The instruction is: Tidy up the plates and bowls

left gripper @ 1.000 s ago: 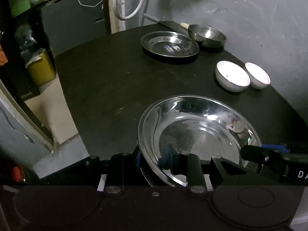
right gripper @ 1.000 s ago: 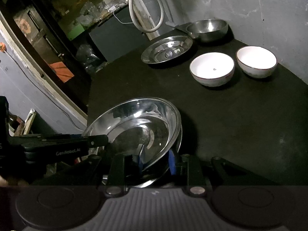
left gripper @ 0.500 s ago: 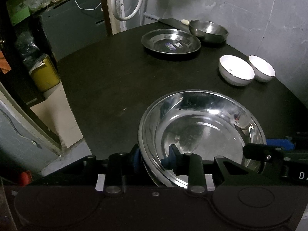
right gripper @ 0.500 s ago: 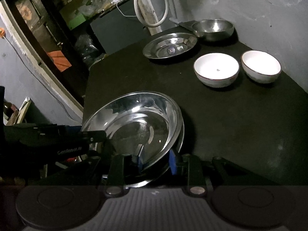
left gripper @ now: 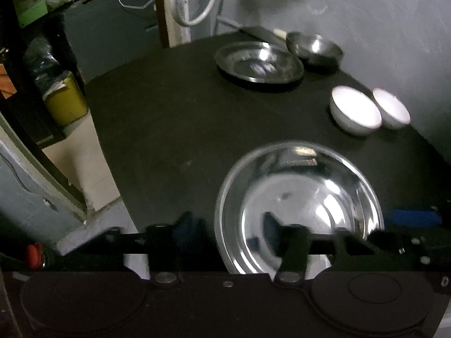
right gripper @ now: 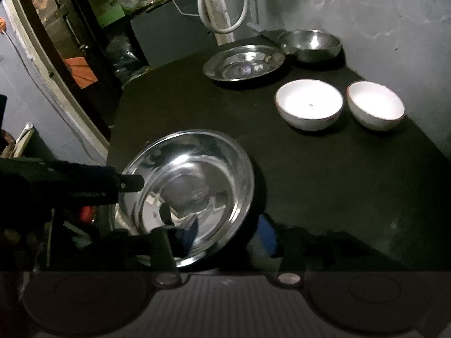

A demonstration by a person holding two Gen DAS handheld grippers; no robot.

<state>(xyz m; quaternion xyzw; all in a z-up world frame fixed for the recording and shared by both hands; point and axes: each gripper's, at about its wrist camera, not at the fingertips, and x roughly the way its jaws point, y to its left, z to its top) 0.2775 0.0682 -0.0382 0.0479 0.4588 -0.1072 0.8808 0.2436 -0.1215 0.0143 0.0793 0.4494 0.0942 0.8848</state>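
Observation:
A large steel plate (left gripper: 298,205) (right gripper: 191,191) lies at the near edge of the black table (left gripper: 169,112). My left gripper (left gripper: 228,225) straddles its left rim; its jaws are opening and the pads stand off the metal. My right gripper (right gripper: 228,232) straddles the right rim, its jaws also opening, with one finger over the dish and one outside, clear of it. Each gripper shows in the other's view, the right one (left gripper: 408,233) and the left one (right gripper: 84,183). Farther back sit a smaller steel plate (left gripper: 259,62) (right gripper: 243,62), a steel bowl (left gripper: 313,46) (right gripper: 310,43) and two white bowls (left gripper: 355,109) (left gripper: 390,107) (right gripper: 308,104) (right gripper: 375,104).
A grey wall (right gripper: 380,14) bounds the table at the back and right. The table's left edge drops to the floor, where a yellow container (left gripper: 64,98) stands. A white hose (left gripper: 194,0) hangs on the wall behind. Bare black tabletop (right gripper: 338,183) lies between the big plate and the bowls.
Both grippers' jaws have spread away from the big plate's rim, which they pinched before. The plate now lies flatter on the table.

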